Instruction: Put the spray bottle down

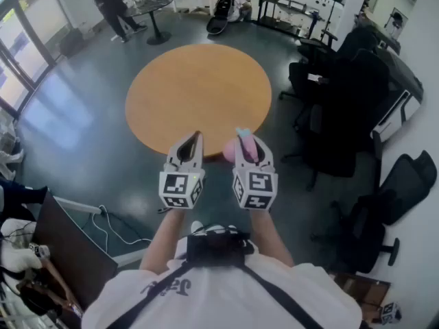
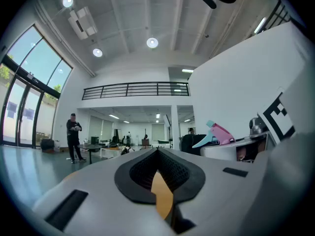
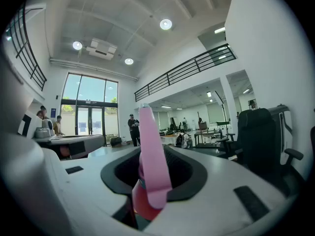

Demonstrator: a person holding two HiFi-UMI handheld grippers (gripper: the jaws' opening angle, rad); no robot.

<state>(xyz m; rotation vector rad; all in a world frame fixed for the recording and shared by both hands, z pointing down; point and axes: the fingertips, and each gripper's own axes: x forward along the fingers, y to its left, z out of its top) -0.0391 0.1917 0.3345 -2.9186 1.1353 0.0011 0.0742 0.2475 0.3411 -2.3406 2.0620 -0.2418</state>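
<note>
Ahead of you stands a round orange-brown bench [image 1: 199,94] on a dark glossy floor [image 1: 82,136], with a cluster of black office chairs [image 1: 343,101] to your right and tall windows [image 1: 17,53] to your left. Beyond the bench a person in dark clothes [image 1: 113,2] stands beside a small dark round table [image 1: 152,9], and another person [image 1: 233,2] sits low farther back. A white cable [image 1: 103,221] trails over the floor at your lower left.

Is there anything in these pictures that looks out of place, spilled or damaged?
Nothing stands out. The right gripper is shut on the pink spray bottle and holds it over the near edge of the round table, which shows no spill. The left gripper is shut and empty.
</note>
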